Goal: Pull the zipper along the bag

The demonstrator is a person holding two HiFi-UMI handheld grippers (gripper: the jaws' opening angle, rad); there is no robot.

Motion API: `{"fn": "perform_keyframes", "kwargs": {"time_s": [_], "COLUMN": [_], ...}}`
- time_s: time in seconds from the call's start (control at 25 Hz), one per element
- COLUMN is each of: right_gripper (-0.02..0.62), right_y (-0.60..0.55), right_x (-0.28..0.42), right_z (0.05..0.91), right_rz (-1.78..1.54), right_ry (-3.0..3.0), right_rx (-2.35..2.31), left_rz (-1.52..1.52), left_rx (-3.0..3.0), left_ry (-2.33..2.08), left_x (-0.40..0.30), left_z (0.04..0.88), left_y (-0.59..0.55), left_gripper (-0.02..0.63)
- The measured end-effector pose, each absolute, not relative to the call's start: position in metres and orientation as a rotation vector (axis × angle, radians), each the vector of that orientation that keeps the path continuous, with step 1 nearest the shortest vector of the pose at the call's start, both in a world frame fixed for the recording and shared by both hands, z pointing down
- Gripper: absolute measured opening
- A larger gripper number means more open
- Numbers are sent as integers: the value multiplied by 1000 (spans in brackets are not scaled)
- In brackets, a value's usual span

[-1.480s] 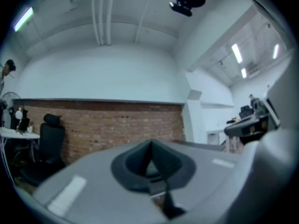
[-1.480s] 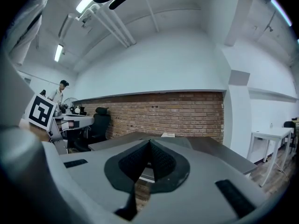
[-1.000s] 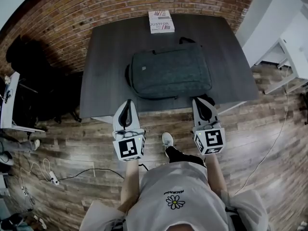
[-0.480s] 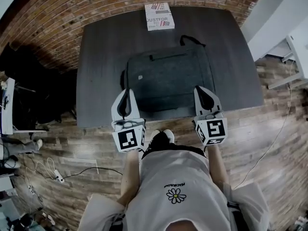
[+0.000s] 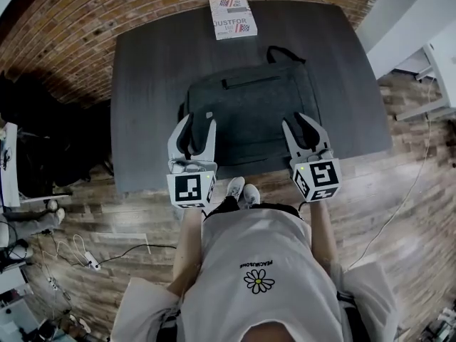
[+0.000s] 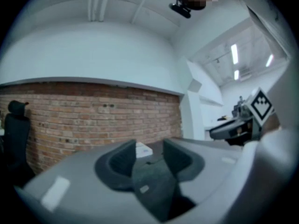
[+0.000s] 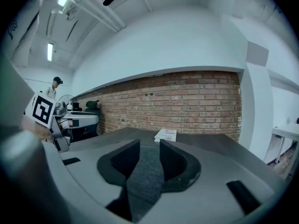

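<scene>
zipper: too small to pick out on bag (image 5: 249,109) | bag near edge: partly covered by left gripper (image 5: 199,120) and right gripper (image 5: 299,120), jaws just opened, gripping nothing | left gripper view: bag blurred | booklet (image 5: 232,17): fine print unreadable | person (image 5: 256,262): cut off at bottom edge

A dark worktop (image 5: 146,77) stands before a red brick wall (image 5: 78,34). The floor (image 5: 399,212) is wood plank. Strip lights (image 6: 234,54) are lit on the white ceiling (image 6: 250,41).

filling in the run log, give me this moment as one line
stage: pre-grasp | left hand-held gripper: jaws just been opening, nothing gripped | right hand-held gripper: same | bag: flat on table
</scene>
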State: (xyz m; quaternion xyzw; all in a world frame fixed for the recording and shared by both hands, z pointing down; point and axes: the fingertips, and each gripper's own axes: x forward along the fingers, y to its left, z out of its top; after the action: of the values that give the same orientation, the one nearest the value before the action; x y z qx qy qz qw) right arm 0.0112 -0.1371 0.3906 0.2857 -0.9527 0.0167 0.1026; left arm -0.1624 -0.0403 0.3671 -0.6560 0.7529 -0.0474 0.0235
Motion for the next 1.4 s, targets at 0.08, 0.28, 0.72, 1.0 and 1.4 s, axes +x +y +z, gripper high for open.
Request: {"fn": "perform_keyframes", "kwargs": {"time_s": [0.08, 0.28, 0.72, 1.0, 1.4], "right_gripper": [152, 201, 241, 241, 239], "right_y": [-137, -132, -120, -141, -216], "right_x": [14, 32, 55, 46, 17], "right_z": [402, 435, 490, 504, 512], "right_rz": [77, 160, 119, 176, 119], "right_ry": [-2759, -2622, -2357, -2341, -2353], "right_rx": [826, 818, 876, 865, 855], "left_rz": [-209, -454, -646, -699, -646], "left_rx": [-2166, -2441, -2693, -2666, -2597], "left_ry": [2251, 2125, 2076, 2086, 2188], "left_x": [-155, -138, -125, -128, -150], "left_z": [382, 431, 501, 506, 513], "left_y": [-47, -54, -50, -65, -124], "left_gripper": [166, 196, 196, 195, 192]}}
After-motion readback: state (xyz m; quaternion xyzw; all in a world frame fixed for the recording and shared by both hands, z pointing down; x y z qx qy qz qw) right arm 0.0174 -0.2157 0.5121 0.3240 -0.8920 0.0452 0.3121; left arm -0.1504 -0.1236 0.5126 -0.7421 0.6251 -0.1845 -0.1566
